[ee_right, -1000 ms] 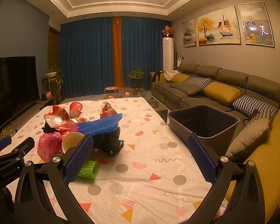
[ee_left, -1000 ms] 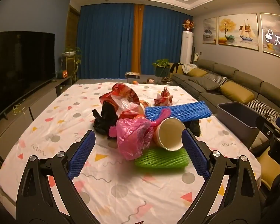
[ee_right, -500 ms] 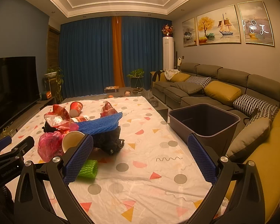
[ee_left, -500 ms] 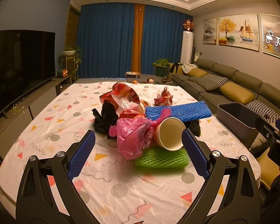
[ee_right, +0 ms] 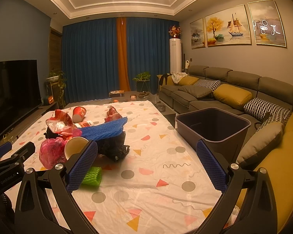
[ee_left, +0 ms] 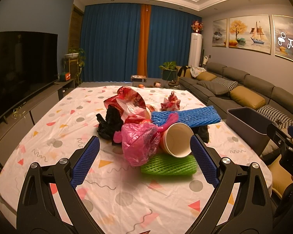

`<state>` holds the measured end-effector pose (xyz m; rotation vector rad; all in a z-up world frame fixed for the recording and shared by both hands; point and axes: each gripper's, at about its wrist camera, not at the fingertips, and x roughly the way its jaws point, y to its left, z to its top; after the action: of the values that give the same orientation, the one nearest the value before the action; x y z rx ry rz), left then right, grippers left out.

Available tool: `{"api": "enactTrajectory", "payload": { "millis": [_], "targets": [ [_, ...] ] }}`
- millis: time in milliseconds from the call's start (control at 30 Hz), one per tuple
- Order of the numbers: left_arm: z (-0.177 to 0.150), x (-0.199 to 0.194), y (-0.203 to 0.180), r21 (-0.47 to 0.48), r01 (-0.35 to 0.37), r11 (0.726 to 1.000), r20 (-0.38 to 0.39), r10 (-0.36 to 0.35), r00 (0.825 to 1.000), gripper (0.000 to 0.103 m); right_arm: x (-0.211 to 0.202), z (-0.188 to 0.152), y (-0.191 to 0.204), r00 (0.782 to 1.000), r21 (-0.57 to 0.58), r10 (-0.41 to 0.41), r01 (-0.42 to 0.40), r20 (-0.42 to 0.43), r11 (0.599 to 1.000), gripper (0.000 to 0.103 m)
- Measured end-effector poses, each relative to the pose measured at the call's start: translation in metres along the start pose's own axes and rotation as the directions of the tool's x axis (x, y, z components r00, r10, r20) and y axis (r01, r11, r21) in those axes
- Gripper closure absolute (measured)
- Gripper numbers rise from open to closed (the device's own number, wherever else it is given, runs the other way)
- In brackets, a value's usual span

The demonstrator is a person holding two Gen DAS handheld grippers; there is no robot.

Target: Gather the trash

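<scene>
Comparing with a moment earlier, nothing is seen moved: both tongs [ee_left: 144, 152] [ee_right: 146, 159] are held wide and empty, trash pile [ee_left: 152, 128] untouched, bin [ee_right: 213, 124] unfilled.

You see a patterned tablecloth [ee_right: 146, 175] over the table, a grey sofa [ee_right: 224, 89] with mustard cushions [ee_right: 232, 96] along the right wall, blue curtains [ee_right: 91, 62] behind, and a dark television [ee_left: 19, 66] at left

Pink bag [ee_left: 139, 143]; green foam net [ee_left: 169, 164] — neon
</scene>
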<state>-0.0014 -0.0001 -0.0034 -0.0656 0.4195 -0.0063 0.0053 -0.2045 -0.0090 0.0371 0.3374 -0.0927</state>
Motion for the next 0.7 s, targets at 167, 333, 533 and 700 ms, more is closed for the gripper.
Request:
{"api": "enactTrajectory", "payload": {
  "millis": [167,333,533,700],
  "targets": [
    [-0.0001,-0.0001,-0.0001,0.0,0.001,1.0,0.0,-0.001,1.0,0.011,-0.0001,0.0002,-0.0002,1.0,0.001,0.0,0.0,0.0,1.0,0.005],
    [-0.0003,-0.0001,0.0001,-0.002,0.001,1.0,-0.001,-0.001,1.0,0.011,-0.0006,0.0002,-0.0006,1.0,0.002,0.0,0.0,0.0,1.0,0.005],
    [-0.0006,-0.0001,-0.0008,-0.003,0.003,1.0,0.0,-0.003,1.0,0.011,-0.0007,0.0003,-0.0007,1.0,0.002,0.001,-0.001,0.0,1.0,0.005],
    [-0.0001,0.0001,-0.0001,-0.004,0.003,1.0,-0.001,-0.003,1.0,0.011,-0.0008,0.0003,-0.0006,1.0,0.003,0.001,-0.001,0.001,1.0,0.005]
  ]
}}
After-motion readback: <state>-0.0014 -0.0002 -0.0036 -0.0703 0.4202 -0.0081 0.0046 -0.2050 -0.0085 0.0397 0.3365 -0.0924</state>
